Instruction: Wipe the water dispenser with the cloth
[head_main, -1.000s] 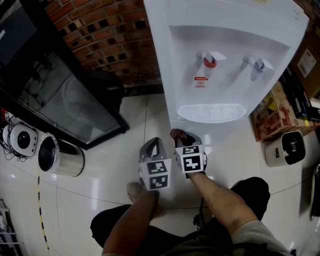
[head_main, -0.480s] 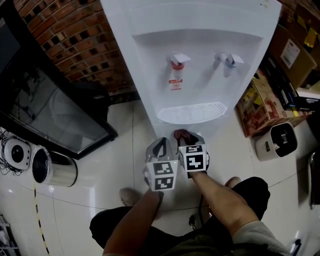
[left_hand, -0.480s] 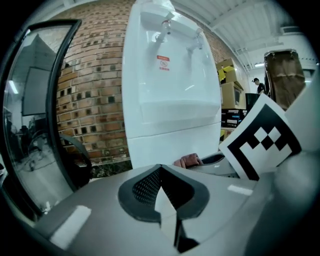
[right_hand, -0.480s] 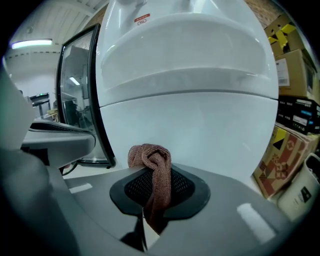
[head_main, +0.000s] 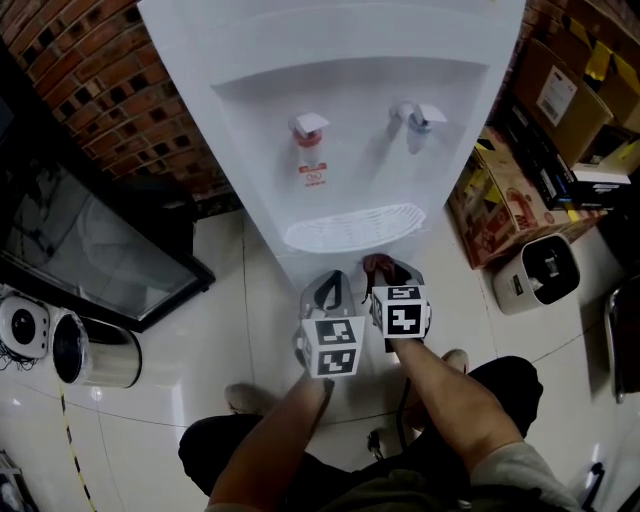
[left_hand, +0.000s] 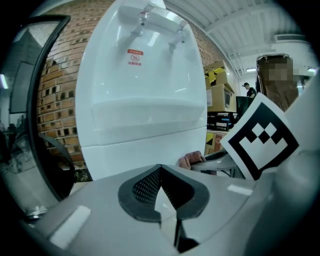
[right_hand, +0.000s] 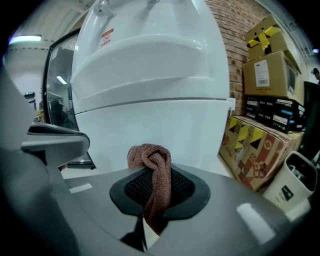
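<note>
- Far left: steel bin lies on the white tiled floor, beside the lower edge of a black glass-fronted cabinet.
- Brick wall runs behind the cabinet up to the left edge of the water dispenser.
- Open tile lies between the bin and the grippers; this is the widest bare stretch.
- Dispenser front: red tap on the left, blue tap on the right, and the drip tray grille jutting out below them.
- Left gripper sits just under the tray's front edge, with its tips pressed together and nothing between them.
- Right gripper is just beside the left one, its marker cube nearly touching the other's. Its jaws pinch a brown cloth.
- The cloth bunches above the tips, close before the dispenser's white lower panel. Contact cannot be made out.
- Right of the dispenser, cardboard boxes stand close along its side edge, leaving only a narrow floor strip.
- A white appliance sits just beyond the boxes.
</note>
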